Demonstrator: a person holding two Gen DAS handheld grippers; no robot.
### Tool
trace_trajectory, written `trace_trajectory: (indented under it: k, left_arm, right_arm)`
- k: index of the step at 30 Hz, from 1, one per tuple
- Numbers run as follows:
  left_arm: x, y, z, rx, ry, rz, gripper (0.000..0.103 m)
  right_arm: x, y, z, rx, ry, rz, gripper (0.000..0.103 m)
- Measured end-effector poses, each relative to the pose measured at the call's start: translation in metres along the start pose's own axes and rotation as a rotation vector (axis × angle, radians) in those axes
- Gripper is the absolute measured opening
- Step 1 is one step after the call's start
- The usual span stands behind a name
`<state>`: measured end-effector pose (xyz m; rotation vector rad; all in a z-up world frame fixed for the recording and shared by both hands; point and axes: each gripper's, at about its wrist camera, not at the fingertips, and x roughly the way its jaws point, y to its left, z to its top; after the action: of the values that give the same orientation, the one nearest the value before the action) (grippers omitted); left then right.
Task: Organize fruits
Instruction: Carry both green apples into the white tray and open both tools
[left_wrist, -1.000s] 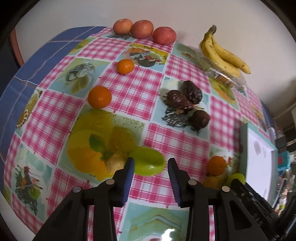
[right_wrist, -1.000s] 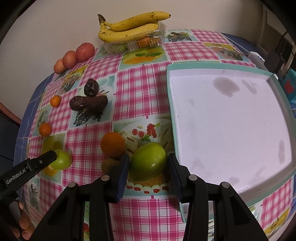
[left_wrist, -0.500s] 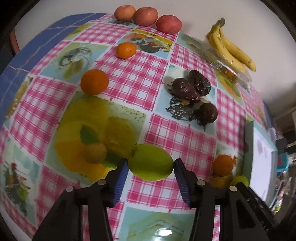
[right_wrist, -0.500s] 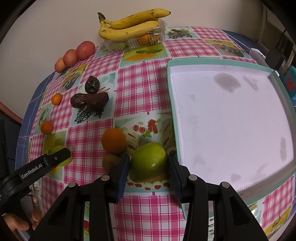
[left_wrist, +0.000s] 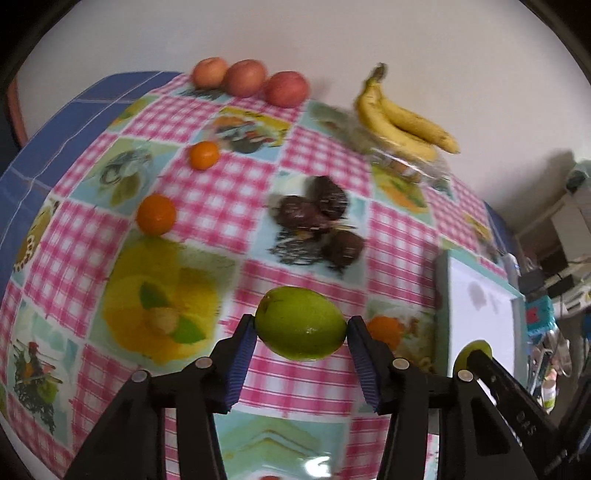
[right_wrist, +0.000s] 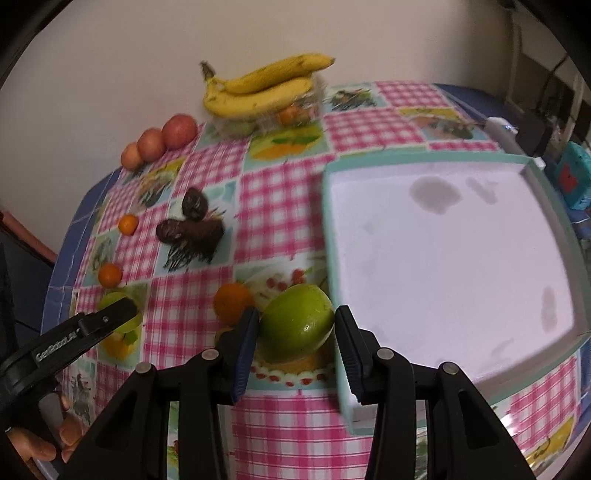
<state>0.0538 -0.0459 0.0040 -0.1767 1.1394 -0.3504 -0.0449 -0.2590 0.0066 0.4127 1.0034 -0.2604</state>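
My left gripper (left_wrist: 301, 334) is shut on a green fruit (left_wrist: 301, 323) and holds it above the checked tablecloth. My right gripper (right_wrist: 295, 334) is shut on a second green fruit (right_wrist: 297, 323), lifted just left of the white tray with a teal rim (right_wrist: 436, 157). An orange (right_wrist: 231, 301) lies beside the right gripper's left finger. In the left wrist view the tray (left_wrist: 441, 295) is at the right, with the orange (left_wrist: 384, 328) near it. The left gripper also shows in the right wrist view (right_wrist: 110, 317).
Two small oranges (left_wrist: 157, 214) (left_wrist: 204, 155), three dark brown fruits (left_wrist: 314, 214), three red apples (left_wrist: 249, 77) and bananas (left_wrist: 399, 114) on a clear plastic box lie across the table. Clutter (right_wrist: 570, 177) stands beyond the tray's right side.
The left gripper closed on the green fruit and lifted it off the cloth. The right gripper has raised its green fruit a little beside the tray.
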Motion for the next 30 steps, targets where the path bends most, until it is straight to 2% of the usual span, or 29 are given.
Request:
trace_trajectory:
  k: [9, 12, 20, 30]
  left_arm:
    - [0.007, -0.068, -0.015, 0.108, 0.018, -0.115, 0.053]
    - [0.011, -0.102, -0.017, 0.194, 0.012, -0.131, 0.053]
    - [0.045, -0.176, -0.015, 0.394, -0.013, -0.143, 0.053]
    - [0.098, -0.215, -0.007, 0.476, 0.022, -0.129, 0.053]
  right_arm:
    - [-0.016, -0.080, 0.012, 0.136, -0.061, -0.165, 0.044]
    - [-0.022, -0.107, 0.018, 0.177, -0.083, -0.215, 0.044]
    - [-0.017, -0.151, 0.043, 0.231, -0.100, -0.237, 0.044]
    - [0.026, -0.176, 0.071, 0.203, -0.056, -0.250, 0.045]
